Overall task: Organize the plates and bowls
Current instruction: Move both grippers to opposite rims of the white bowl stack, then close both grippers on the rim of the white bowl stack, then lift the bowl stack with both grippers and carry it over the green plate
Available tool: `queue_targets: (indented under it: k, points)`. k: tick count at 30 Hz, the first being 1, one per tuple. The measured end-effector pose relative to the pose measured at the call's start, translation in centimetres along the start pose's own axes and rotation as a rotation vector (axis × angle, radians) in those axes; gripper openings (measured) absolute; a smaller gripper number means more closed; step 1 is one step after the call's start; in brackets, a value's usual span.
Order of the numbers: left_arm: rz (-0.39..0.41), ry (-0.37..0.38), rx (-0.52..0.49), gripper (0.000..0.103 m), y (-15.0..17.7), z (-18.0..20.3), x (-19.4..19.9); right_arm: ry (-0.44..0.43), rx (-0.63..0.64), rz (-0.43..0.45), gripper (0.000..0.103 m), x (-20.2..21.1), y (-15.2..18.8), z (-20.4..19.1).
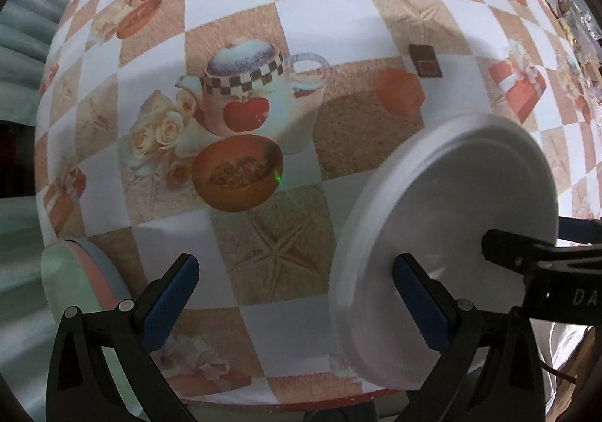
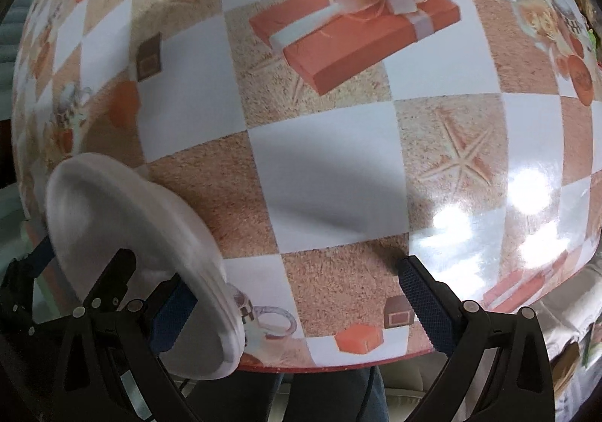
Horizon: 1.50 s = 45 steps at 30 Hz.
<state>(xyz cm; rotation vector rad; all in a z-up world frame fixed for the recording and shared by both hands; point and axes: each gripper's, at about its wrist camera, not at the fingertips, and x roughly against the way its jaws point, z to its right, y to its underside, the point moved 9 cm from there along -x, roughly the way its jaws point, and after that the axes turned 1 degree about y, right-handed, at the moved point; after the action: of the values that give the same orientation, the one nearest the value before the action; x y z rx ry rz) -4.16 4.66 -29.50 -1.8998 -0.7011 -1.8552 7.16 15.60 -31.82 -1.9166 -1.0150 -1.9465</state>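
Observation:
A white plate (image 1: 447,234) stands tilted on edge above the table's near edge, between my two grippers; it also shows in the right wrist view (image 2: 124,234), blurred. My left gripper (image 1: 297,294) is open, its right finger (image 1: 421,305) in front of the plate's underside. My right gripper (image 2: 297,309) is open, its left finger (image 2: 173,313) against the plate's rim. Whether either finger bears the plate I cannot tell. A stack of pastel plates (image 1: 75,279), green, pink and blue, sits at the table's left edge beside my left gripper.
The table (image 2: 320,173) is covered in a checkered cloth printed with teapots, gift boxes and starfish. Its near edge (image 2: 338,363) runs just in front of both grippers. Small cluttered items (image 1: 575,27) lie at the far right.

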Motion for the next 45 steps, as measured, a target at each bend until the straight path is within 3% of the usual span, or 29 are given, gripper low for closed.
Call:
queue_targets:
  k: [5,10,15,20,22,25,27,29,30,37,45]
  points:
    - [0.012,0.027,0.0,0.103,-0.9,0.0,-0.3,0.013,0.026,-0.006,0.103,-0.3,-0.5,-1.0]
    - [-0.015,0.126,0.066,0.103,-0.7,-1.1,-1.2,-0.001,-0.007,-0.011,0.103,-0.8,-1.1,-1.8]
    - [0.015,0.121,0.066,0.103,-0.7,-1.3,-1.3,0.002,0.001,-0.008,0.103,-1.1,-2.0,-1.3]
    - [-0.015,0.101,0.056,0.103,-0.5,-1.4,-1.4,0.002,0.002,-0.001,0.103,-1.2,-1.3,-0.2]
    - [-0.018,0.084,0.04,0.1,-0.9,-0.9,-1.3,0.002,0.005,0.001,0.096,-0.8,-0.3,-0.3]
    - [0.001,0.077,-0.006,0.086,-1.4,0.3,-0.7,-0.016,0.037,0.026,0.071,0.8,-0.1,-1.7]
    - [0.018,0.097,-0.035,0.072,-1.4,1.2,-0.2,-0.046,0.074,0.045,0.043,1.2,0.2,-2.7]
    - [0.013,0.162,-0.026,0.043,-1.4,2.0,0.0,-0.08,0.091,0.046,0.029,1.4,0.4,-3.5]
    - [0.005,0.191,-0.016,0.036,-1.4,2.4,0.0,-0.091,0.095,0.043,0.022,1.4,0.6,-3.8]
    - [-0.002,0.177,-0.01,0.037,-1.6,3.1,0.1,-0.081,0.066,0.012,0.023,1.0,1.3,-4.5]
    - [0.002,0.166,0.024,0.038,1.7,0.3,-0.1,-0.059,0.115,0.003,0.023,-0.4,1.6,-6.7]
